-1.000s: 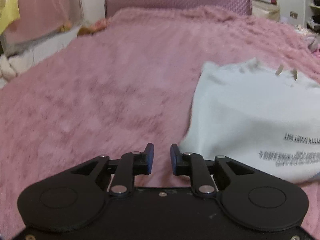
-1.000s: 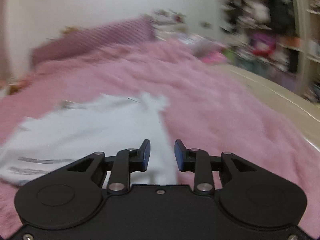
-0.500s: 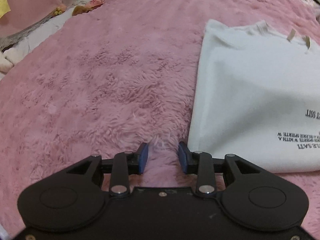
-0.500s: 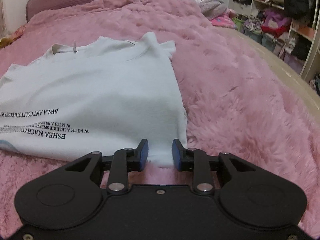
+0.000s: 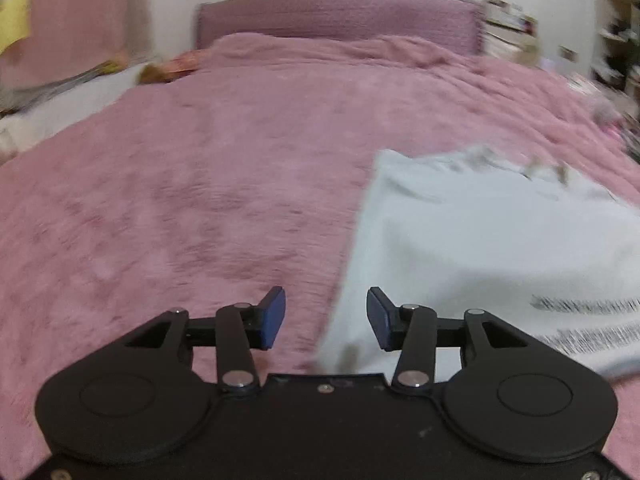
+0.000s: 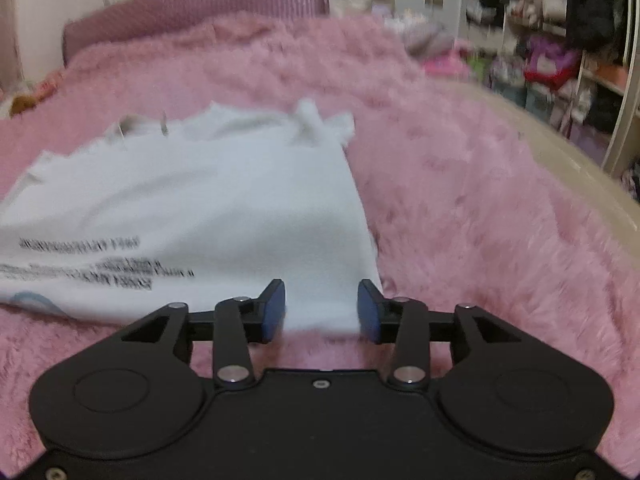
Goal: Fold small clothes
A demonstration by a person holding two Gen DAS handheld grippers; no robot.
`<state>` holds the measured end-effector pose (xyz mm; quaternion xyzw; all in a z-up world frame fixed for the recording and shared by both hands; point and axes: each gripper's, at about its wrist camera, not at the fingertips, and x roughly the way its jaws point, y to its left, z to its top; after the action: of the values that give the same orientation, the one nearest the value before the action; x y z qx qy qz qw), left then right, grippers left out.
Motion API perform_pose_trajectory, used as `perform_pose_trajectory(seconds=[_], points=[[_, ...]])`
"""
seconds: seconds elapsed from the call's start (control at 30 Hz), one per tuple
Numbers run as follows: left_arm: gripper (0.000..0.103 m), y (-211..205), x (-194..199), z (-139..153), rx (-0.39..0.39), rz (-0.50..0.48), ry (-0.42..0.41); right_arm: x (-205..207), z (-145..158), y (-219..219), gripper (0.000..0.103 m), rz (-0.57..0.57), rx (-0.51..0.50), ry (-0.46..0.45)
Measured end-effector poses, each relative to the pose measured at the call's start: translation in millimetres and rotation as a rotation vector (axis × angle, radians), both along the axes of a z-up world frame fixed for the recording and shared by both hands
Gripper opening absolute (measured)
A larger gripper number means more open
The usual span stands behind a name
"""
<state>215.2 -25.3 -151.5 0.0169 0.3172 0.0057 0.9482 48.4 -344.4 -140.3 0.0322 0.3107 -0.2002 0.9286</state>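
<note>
Your left claw (image 5: 326,318) is open, blue pads spread wide, nothing between them. It sits low over the fluffy pink bed blanket (image 5: 200,200), at the near left corner of the white printed t-shirt (image 5: 460,248). The shirt's left edge runs up between the two fingers in the left wrist view; the right finger overlaps the fabric, the left finger is over bare blanket. Cannot tell if either pad touches the cloth.

Your right claw (image 6: 321,310) is also open, pads apart, empty. It's lined up on the shirt's near right corner: the hem lies just ahead of both blue pads, the corner close to the right pad. Pink blanket shows directly under the gap.

The white t-shirt lies flat on the bed, spread out, neckline end away from you toward the purple quilted headboard (image 5: 340,20). Black lettering (image 6: 108,264) is printed across the near part; the text is blurred and unreadable. A small flap of fabric sticks up at the far right corner in the right wrist view.

Both frames are motion-blurred, so fine edges are soft. Cluttered shelving with clothes and bags (image 6: 560,48) stands off the right side of the bed. A pink curtain (image 5: 80,20) hangs at the far left.
</note>
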Motion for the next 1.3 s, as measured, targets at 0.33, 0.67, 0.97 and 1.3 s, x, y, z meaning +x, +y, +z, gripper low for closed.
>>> perform_pose_trajectory(seconds=[0.33, 0.67, 0.97, 1.3], points=[[0.060, -3.7, 28.2, -40.4, 0.060, 0.007, 0.268, 19.6, -23.5, -29.4, 0.050, -0.122, 0.077, 0.150], [0.058, 17.7, 2.0, -4.8, -0.079, 0.056, 0.100, -23.3, -5.8, -34.0, 0.051, -0.192, 0.332, -0.029], [0.058, 11.4, 1.0, -0.4, -0.042, 0.046, 0.102, -8.6, -16.4, -28.1, 0.058, -0.194, 0.344, -0.015], [0.058, 2.7, -3.5, -6.3, 0.022, 0.001, 0.124, 13.2, -21.9, -41.1, 0.072, -0.174, 0.530, -0.174]])
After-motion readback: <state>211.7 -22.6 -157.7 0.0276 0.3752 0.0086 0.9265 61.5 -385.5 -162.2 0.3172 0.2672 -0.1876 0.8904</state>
